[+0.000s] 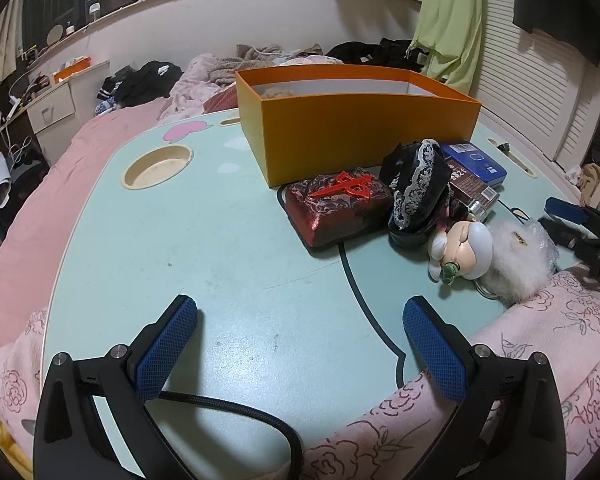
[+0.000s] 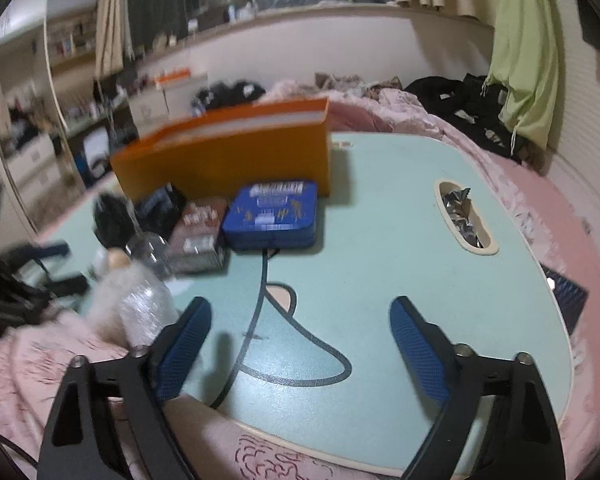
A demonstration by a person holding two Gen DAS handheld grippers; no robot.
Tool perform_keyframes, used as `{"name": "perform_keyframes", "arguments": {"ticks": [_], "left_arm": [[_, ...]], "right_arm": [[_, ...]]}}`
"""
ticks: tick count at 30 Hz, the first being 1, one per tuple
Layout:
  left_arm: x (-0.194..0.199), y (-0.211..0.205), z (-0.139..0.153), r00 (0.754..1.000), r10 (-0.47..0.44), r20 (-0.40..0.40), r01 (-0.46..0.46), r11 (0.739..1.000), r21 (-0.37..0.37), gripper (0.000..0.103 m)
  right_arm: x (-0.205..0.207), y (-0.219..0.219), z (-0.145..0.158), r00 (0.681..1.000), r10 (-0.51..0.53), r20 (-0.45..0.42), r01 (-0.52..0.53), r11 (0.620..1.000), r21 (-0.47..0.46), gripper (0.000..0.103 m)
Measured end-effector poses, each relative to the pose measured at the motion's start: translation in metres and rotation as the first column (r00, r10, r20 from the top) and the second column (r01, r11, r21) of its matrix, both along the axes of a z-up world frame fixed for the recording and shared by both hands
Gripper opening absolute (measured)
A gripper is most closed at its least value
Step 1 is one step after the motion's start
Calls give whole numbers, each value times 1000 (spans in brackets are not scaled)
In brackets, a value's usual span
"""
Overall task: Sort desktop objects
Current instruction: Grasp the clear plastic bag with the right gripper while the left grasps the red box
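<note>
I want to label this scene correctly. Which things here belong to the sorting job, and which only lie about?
For the job: orange box, red case, blue tin, brown pack, lace cloth, doll, fluffy pouch.

Lying about: green garment, dark clothes, pink blanket, foil scraps.

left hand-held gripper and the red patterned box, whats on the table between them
Nothing stands there. In the left wrist view, only bare mint tabletop with a printed dark line lies between the open left hand-held gripper and the red patterned box.
</note>
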State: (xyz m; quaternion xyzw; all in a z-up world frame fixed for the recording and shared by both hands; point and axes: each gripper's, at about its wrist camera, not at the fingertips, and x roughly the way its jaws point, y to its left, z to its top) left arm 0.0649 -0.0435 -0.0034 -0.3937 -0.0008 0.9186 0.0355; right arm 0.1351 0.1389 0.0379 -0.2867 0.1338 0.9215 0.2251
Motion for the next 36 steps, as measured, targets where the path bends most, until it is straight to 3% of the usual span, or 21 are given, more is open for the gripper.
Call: {"name": "perform_keyframes", "arguments": {"ticks": [3, 7, 9, 10, 13, 17, 25, 27, 30, 33, 36], "left_arm": [[0, 0, 0, 1000, 0, 0, 0, 1000, 0, 103], [1, 0, 0, 1000, 0, 0, 0, 1000, 0, 103], [1, 0, 0, 1000, 0, 0, 0, 1000, 0, 103], [1, 0, 0, 1000, 0, 0, 0, 1000, 0, 103], [1, 0, 0, 1000, 0, 0, 0, 1000, 0, 103], [1, 0, 0, 1000, 0, 0, 0, 1000, 0, 103], [-2, -1, 3, 1000, 9, 27, -9, 1000, -3, 103], [-4, -5, 7, 999, 11, 45, -12, 1000, 26, 103], [-10, -13, 22, 999, 33, 8, -33, 998, 59, 103], [-29, -12, 34, 1000, 6, -25, -7, 999, -31, 103], [-49, -3, 33, 992, -123, 12, 124, 989, -78, 103]], "right_arm": [[6, -12, 13, 992, 94, -84, -93, 996, 11, 78], [-16, -41, 21, 959, 279, -46, -278, 960, 24, 76], [-30, -48, 17, 950, 311, 30, -311, 950, 34, 67], [-38, -50, 11, 943, 324, 75, -326, 945, 18, 54], [-43, -44, 4, 939, 330, 97, -328, 944, -37, 33], [-40, -40, 4, 940, 331, 80, -327, 943, -60, 31], [-35, -32, -2, 973, 189, 131, -192, 981, 7, 31], [-34, -29, -2, 976, 175, 130, -179, 984, 14, 31], [-31, -27, -2, 976, 176, 125, -179, 984, 11, 31], [-30, -26, -2, 976, 177, 123, -179, 984, 9, 31], [-30, -26, -1, 976, 179, 122, -181, 983, 8, 31]]}}
